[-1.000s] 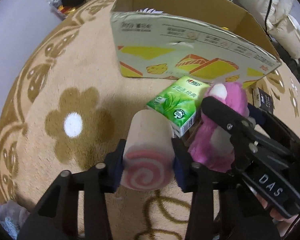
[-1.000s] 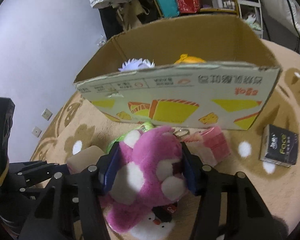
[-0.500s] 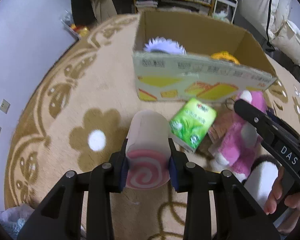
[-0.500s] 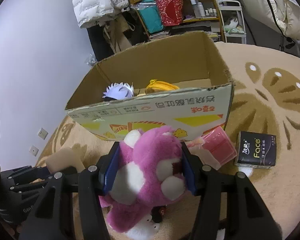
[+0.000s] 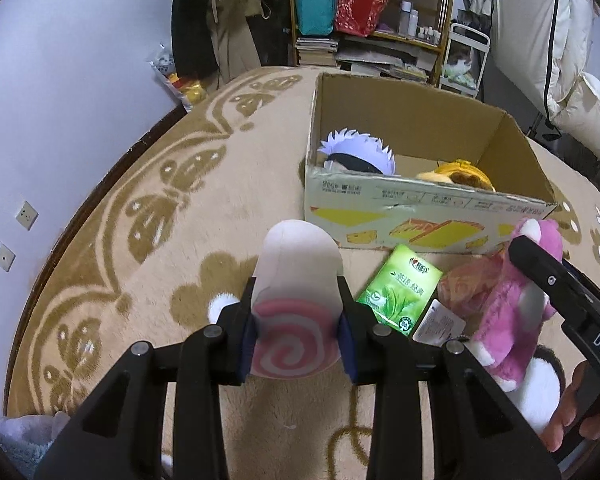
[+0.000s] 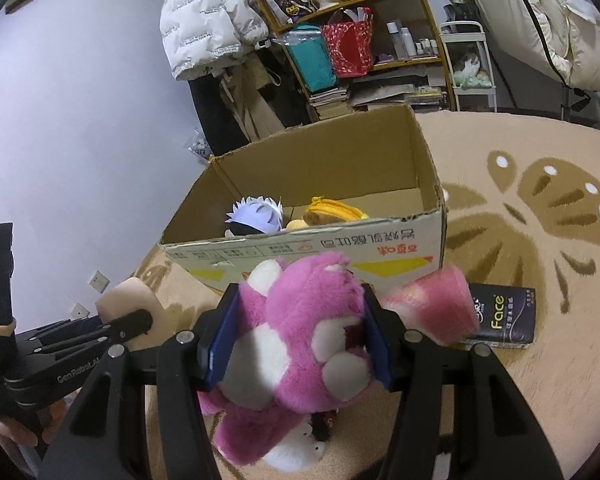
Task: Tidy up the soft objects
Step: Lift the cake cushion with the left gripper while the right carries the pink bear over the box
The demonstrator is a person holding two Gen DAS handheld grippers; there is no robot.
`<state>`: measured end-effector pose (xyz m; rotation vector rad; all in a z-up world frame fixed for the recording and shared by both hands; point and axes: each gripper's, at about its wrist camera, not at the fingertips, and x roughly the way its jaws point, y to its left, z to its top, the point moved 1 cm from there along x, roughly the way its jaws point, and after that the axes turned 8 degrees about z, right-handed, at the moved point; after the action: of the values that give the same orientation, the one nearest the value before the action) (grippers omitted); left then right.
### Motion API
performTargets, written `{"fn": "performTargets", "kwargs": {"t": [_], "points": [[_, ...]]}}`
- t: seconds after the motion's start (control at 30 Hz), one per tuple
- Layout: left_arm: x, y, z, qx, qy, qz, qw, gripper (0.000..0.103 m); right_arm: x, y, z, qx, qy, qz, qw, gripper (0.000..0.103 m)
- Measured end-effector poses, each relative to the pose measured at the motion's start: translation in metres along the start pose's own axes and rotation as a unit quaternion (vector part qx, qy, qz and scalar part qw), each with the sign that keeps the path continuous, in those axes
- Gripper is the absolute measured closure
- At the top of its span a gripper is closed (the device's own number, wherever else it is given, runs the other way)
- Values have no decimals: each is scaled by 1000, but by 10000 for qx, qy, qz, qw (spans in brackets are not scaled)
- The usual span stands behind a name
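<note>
My left gripper (image 5: 298, 334) is shut on a swiss-roll plush (image 5: 296, 300), beige with a pink spiral end, held above the rug in front of the open cardboard box (image 5: 420, 216). My right gripper (image 6: 298, 344) is shut on a pink plush bear (image 6: 300, 344), also lifted, and it shows at the right of the left wrist view (image 5: 504, 304). The box (image 6: 308, 248) holds a white-haired plush doll (image 5: 358, 154) and a yellow plush (image 5: 460, 172). The roll shows at the left of the right wrist view (image 6: 130, 304).
A green tissue pack (image 5: 400, 290) lies on the beige rug (image 5: 140, 260) before the box. A pink plush block (image 6: 432, 312) and a black Face tissue pack (image 6: 500, 316) lie right of the bear. A white plush (image 6: 296, 448) lies below it. Shelves and clothes stand behind.
Both grippers have risen and pulled back with their plushes still held. The box interior has come into view and the rug looks farther away.
</note>
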<state>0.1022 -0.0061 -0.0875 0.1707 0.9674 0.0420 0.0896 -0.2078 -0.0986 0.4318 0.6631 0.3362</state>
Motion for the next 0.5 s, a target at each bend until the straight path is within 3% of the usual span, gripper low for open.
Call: {"fn": "performTargets", "kwargs": {"t": [0.2, 0.5], "points": [[-1, 2, 2, -53, -34, 12, 10000, 70, -1, -8, 2, 157, -13, 29, 9999, 43], [-11, 8, 7, -203, -321, 10, 9993, 70, -20, 5, 13, -231, -428, -133, 9987, 43]]}}
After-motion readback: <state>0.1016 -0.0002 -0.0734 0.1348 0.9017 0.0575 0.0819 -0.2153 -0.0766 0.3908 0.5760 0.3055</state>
